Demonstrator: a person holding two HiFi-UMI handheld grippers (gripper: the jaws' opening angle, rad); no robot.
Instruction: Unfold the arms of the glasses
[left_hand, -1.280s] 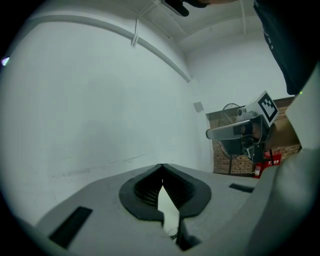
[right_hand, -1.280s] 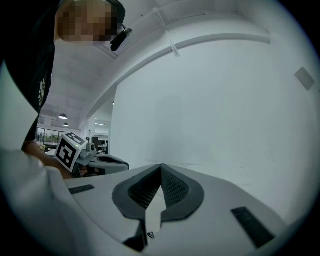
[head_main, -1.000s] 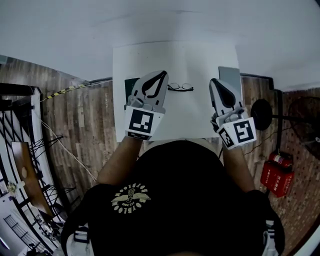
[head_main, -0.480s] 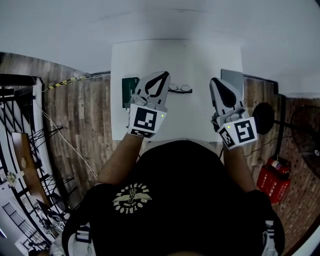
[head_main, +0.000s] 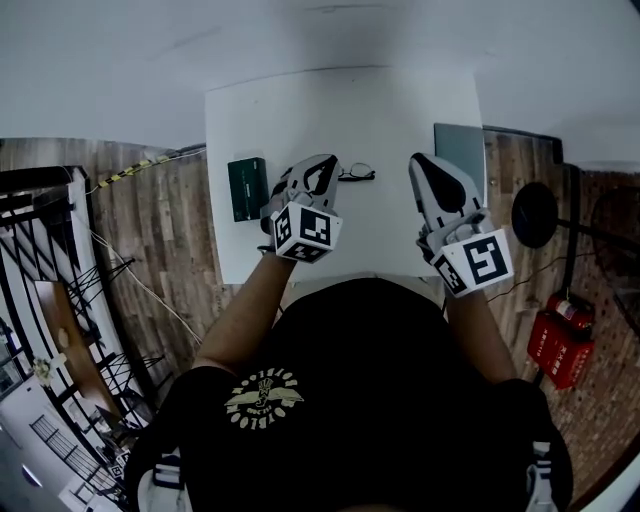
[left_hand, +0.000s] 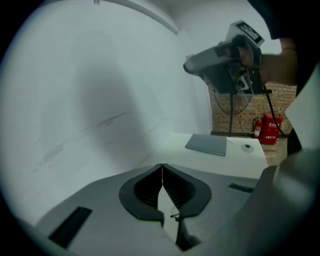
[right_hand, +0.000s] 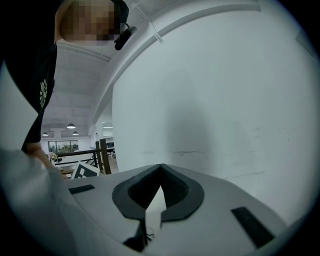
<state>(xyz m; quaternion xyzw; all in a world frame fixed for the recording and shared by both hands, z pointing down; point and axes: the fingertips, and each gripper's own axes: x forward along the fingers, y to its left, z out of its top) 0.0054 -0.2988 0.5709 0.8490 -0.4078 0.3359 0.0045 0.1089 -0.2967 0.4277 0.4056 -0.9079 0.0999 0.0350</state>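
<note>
A pair of dark-framed glasses (head_main: 357, 173) lies on the white table (head_main: 390, 110), too small to make out how its arms stand. My left gripper (head_main: 326, 163) is shut and holds nothing; its tip hangs just left of the glasses. My right gripper (head_main: 415, 160) is also shut and holds nothing, a short way to the right of the glasses. In the left gripper view the jaws (left_hand: 162, 165) meet at the tip, and the right gripper (left_hand: 220, 65) shows held in a hand. In the right gripper view the jaws (right_hand: 160, 165) meet against a white wall.
A dark green case (head_main: 246, 187) lies near the table's left edge. A grey laptop (head_main: 460, 150) rests at the right edge, also seen in the left gripper view (left_hand: 207, 144). Wooden floor, a fan stand (head_main: 530, 215) and a red extinguisher (head_main: 560, 345) lie to the right.
My left gripper has sunk toward the table and tilted downward, ending beside the glasses. The right gripper has shifted slightly. Both stay shut.
</note>
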